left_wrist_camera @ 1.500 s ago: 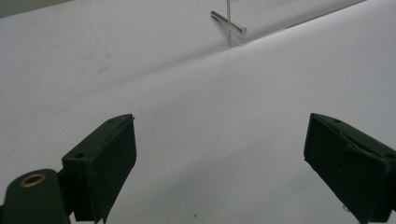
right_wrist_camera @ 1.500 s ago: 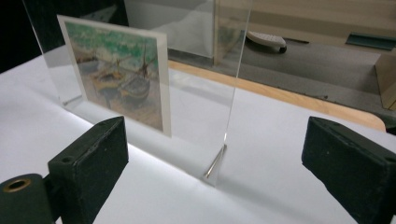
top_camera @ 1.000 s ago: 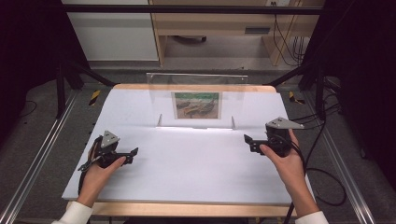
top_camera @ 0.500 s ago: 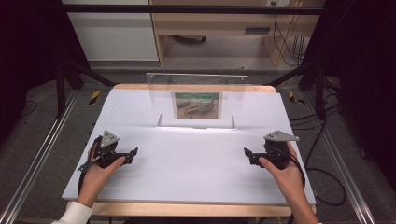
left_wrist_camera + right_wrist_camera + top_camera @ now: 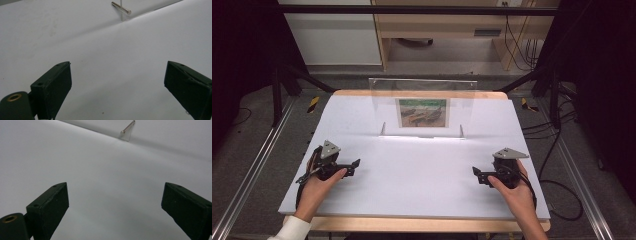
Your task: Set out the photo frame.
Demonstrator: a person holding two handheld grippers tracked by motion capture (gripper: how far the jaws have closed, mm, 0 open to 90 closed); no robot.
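Waiting at the start, by the look of it: left tool [image 5: 354, 164] near the bench's [image 5: 422, 185] left edge, right tool [image 5: 477, 173] near the right edge, both low over the white sheet, jaws spread wide and empty. Clear acrylic picture stand [image 5: 422, 107] upright toward the far edge, midway between the sides, well apart from both tools, holding a printed picture [image 5: 422, 112]. Next move, probably: reach forward and inward to the stand, lining open jaws with its thin panel edges.
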